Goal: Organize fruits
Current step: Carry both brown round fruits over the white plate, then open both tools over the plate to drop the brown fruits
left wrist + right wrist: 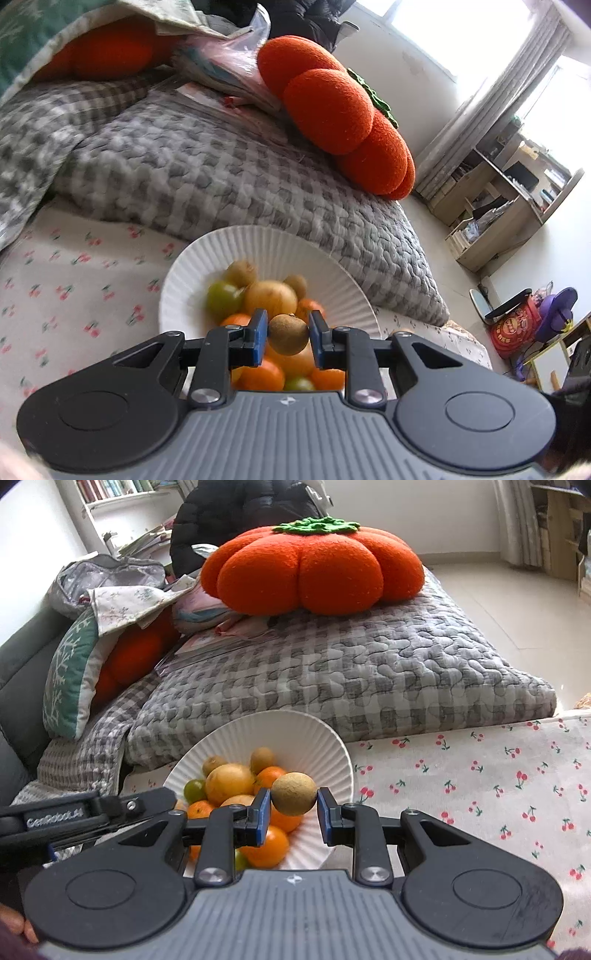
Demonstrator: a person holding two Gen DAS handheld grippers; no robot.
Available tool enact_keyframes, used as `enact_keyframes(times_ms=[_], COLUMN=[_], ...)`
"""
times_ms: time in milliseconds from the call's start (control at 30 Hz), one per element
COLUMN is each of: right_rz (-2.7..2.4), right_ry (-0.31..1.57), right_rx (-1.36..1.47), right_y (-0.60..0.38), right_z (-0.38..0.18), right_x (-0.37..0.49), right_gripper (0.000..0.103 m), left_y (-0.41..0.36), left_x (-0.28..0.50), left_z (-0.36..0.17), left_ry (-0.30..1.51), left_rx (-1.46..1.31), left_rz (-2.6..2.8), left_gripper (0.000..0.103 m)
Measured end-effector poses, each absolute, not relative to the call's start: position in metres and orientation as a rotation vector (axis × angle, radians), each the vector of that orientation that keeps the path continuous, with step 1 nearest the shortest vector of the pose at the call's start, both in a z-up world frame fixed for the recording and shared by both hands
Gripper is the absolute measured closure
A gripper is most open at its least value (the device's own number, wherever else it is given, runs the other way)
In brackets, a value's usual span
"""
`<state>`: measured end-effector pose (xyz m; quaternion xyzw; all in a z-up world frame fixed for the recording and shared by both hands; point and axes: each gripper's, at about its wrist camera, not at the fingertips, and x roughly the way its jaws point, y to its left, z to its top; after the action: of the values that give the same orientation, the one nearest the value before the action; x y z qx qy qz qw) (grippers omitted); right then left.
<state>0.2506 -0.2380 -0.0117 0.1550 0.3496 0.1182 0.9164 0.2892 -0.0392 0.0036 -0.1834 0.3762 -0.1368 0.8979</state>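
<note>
Left jaws: left gripper (288, 338) clamps a small brown fruit (288, 334) above the bowl.
Right jaws: right gripper (293, 814) clamps a round tan fruit (294, 794) over the bowl's near side.
Bowl: white ribbed bowl (317, 738) on the cherry-print cloth (480, 775), beside the grey quilt (332, 672).
Contents: oranges (267, 843), yellow fruits (229, 782), green fruit (194, 789), small brown ones.

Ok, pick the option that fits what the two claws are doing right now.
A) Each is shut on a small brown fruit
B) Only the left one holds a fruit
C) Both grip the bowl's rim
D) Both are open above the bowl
A: the left claw pinches a small brown fruit between its blue pads, and the right claw pinches another small brown fruit, both over the white bowl.
</note>
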Motion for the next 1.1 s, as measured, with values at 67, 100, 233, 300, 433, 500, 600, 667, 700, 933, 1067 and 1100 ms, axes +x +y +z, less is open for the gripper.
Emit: enact_keyframes(times_ms=[67,100,233,300,433,500,600,667,700,933,1067,1100], right_rz=[0.246,0.248,0.262,0.268,0.275,0.277,0.284,0.283,0.282,0.27,0.259,0.255], right_ry=[0.719,0.715,0.706,0.704,0.699,0.695,0.691,0.694,0.694,0.68,0.669,0.666], right_rx=[0.32,0.317,0.327,0.334,0.365,0.372,0.388,0.387,0.387,0.417,0.413,0.411], right_y=[-0.238,-0.238,-0.234,-0.233,-0.233,-0.232,-0.231,-0.23,-0.23,-0.234,-0.236,-0.236], right_z=[-0.015,-0.016,-0.022,-0.024,-0.032,-0.035,-0.039,-0.042,-0.043,-0.047,-0.045,-0.044], right_x=[0.257,0.26,0.272,0.277,0.284,0.287,0.291,0.293,0.293,0.294,0.293,0.292], right_gripper=[0.079,0.079,0.079,0.079,0.079,0.079,0.079,0.079,0.079,0.076,0.074,0.074], left_y=[-0.05,-0.054,-0.066,-0.068,-0.063,-0.064,-0.071,-0.077,-0.079,-0.091,-0.089,-0.088], left_x=[0.299,0.303,0.313,0.319,0.335,0.341,0.348,0.351,0.353,0.358,0.357,0.356], left_z=[0.003,0.003,0.005,0.008,0.006,0.002,-0.005,-0.009,-0.01,-0.02,-0.025,-0.025], left_ry=[0.778,0.777,0.758,0.741,0.729,0.731,0.737,0.738,0.737,0.734,0.749,0.749], left_rx=[-0.345,-0.328,-0.28,-0.246,-0.209,-0.198,-0.163,-0.136,-0.121,-0.065,-0.084,-0.088], left_rz=[-0.283,-0.282,-0.288,-0.278,-0.234,-0.236,-0.237,-0.232,-0.229,-0.243,-0.235,-0.234], left_gripper=[0.083,0.083,0.083,0.083,0.083,0.083,0.083,0.083,0.083,0.083,0.082,0.081])
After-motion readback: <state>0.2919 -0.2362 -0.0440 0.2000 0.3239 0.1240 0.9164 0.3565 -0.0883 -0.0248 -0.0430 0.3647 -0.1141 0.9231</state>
